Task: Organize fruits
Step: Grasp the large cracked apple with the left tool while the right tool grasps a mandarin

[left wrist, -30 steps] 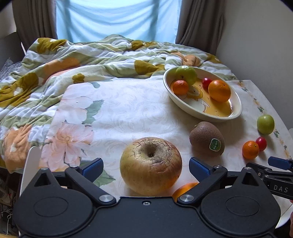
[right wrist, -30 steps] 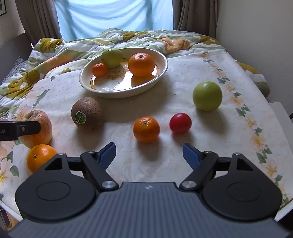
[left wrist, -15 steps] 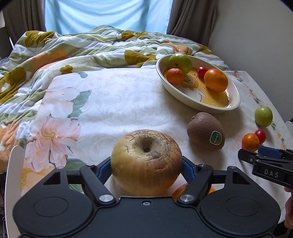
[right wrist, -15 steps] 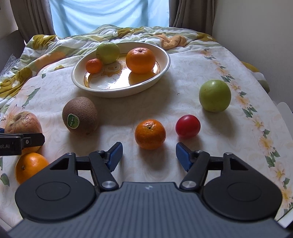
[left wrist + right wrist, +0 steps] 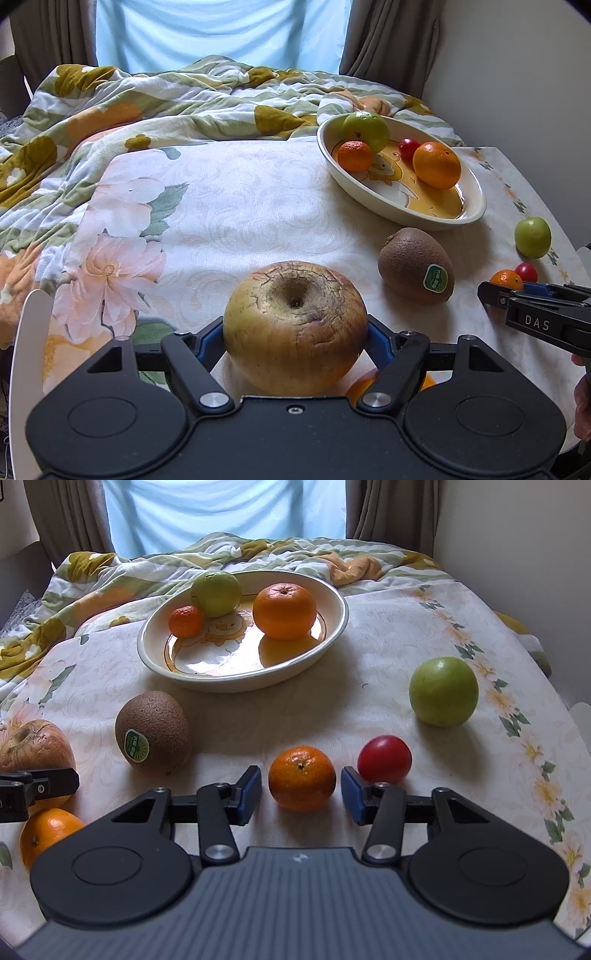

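My left gripper (image 5: 295,338) is shut on a wrinkled yellow-red apple (image 5: 295,317), with a blue pad pressing each side of it. An orange (image 5: 44,834) lies just under that gripper. In the right wrist view, a small mandarin (image 5: 302,777) sits on the tablecloth between the pads of my right gripper (image 5: 301,792). Its jaws are closing, and a thin gap still shows at each pad. A cream oval bowl (image 5: 332,627) at the back holds a green apple, a small mandarin, a cherry tomato and a large orange.
A stickered kiwi (image 5: 153,734), a red tomato (image 5: 384,758) and a green apple (image 5: 443,690) lie loose on the floral cloth. A rumpled quilt (image 5: 166,99) lies heaped behind. The table edge curves close on the right, by the wall.
My left jaws have come together onto the wrinkled apple. My right gripper has moved forward around the mandarin and its jaws have narrowed.
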{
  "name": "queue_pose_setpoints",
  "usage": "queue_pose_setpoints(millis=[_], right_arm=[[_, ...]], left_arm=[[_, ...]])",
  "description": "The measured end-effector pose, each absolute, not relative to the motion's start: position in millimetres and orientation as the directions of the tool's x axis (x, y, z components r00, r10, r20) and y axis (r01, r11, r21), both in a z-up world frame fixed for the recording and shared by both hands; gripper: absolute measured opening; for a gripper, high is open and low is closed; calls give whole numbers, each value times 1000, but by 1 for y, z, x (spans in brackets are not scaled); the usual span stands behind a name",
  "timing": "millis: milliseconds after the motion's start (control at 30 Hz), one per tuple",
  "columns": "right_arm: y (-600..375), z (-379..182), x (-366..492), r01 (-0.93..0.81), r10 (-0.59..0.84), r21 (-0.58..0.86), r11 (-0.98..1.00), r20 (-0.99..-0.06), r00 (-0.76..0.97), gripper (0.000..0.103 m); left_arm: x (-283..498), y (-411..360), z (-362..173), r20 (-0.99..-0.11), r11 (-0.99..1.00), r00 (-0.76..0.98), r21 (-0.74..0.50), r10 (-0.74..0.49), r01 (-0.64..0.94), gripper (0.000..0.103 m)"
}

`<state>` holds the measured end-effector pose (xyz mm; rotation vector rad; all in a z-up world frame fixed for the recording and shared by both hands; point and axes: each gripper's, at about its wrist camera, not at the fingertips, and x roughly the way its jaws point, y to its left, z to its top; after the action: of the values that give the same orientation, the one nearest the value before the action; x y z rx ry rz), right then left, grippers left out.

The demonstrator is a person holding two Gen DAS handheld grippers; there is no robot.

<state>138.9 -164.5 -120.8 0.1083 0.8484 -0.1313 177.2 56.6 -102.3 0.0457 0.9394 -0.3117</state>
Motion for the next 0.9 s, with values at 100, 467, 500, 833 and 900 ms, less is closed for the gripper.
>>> queue_pose_setpoints(millis=[100, 467, 500, 833, 900], right_arm=[[-163, -120, 141, 138, -76, 21, 990, -752, 655, 53], [-166, -103, 133, 79, -28, 33, 996, -744, 668, 53], [-167, -101, 132, 73, -22, 36, 997, -742, 670, 53], [-190, -71, 112, 17, 29, 55, 998, -727, 686, 53], [-198, -65, 108, 8, 39, 62, 998, -725, 687, 53]], left_arm=[[174, 58, -101, -794, 958, 562, -88, -232, 272, 79], [157, 62, -76, -763, 978, 619, -82, -187, 194, 79], [154, 61, -72, -760, 979, 625, -81, -181, 185, 79], [117, 36, -45, -738, 990, 661, -77, -137, 119, 79], [108, 28, -38, -735, 991, 666, -76, -128, 106, 79]])
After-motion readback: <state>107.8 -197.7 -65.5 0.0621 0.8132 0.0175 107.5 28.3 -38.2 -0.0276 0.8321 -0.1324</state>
